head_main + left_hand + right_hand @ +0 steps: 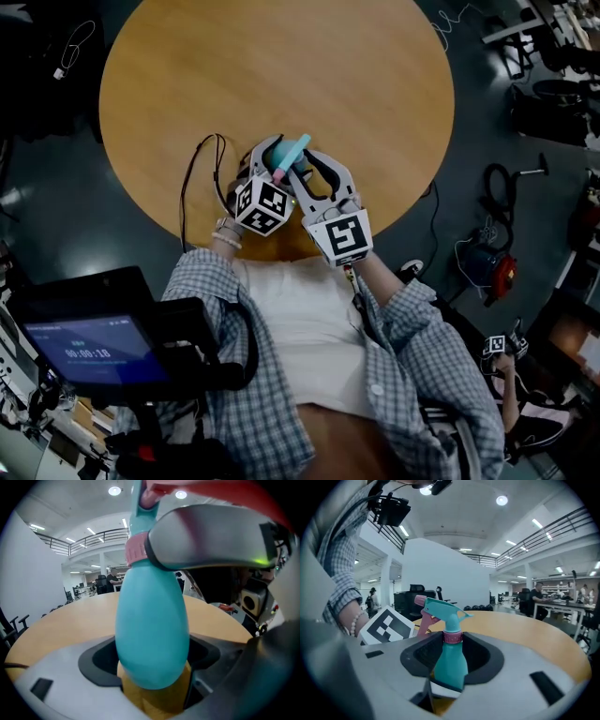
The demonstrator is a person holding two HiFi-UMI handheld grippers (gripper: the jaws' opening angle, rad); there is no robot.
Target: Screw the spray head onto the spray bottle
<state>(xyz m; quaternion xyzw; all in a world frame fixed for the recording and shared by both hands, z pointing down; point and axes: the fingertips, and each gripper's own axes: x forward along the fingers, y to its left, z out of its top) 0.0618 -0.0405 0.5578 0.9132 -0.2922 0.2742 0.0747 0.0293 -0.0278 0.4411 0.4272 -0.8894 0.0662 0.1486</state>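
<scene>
1. The teal spray bottle [150, 630] is upright at the near edge of the round wooden table [281, 75], close in front of the person, between the two grippers.
2. The left gripper [152, 686] is clenched on the bottle's rounded body. In its own view the body fills the gap between the dark pads and hides where they meet it.
3. The spray head [443, 609] sits on the bottle's neck, with its nozzle and pink trigger [425, 620] pointing left in the right gripper view.
4. The right gripper [447, 667] grasps the spray head at its pink collar [453, 637]. The left gripper view shows one grey jaw lying against the collar. The contact on the collar's other side is hidden.
5. Whether the collar is fully seated on the neck cannot be made out.
6. In the head view the jaws and marker cubes cover nearly all of the bottle, leaving only the teal top and a bit of pink showing.
7. The bottle's base is cut off by the jaws in every view, so I cannot tell whether it rests on the table.
8. The left gripper's marker cube [389, 626] shows to the left of the bottle, beside a checked sleeve [340, 564].
9. A dark cable [187, 187] loops over the table's near left edge.
</scene>
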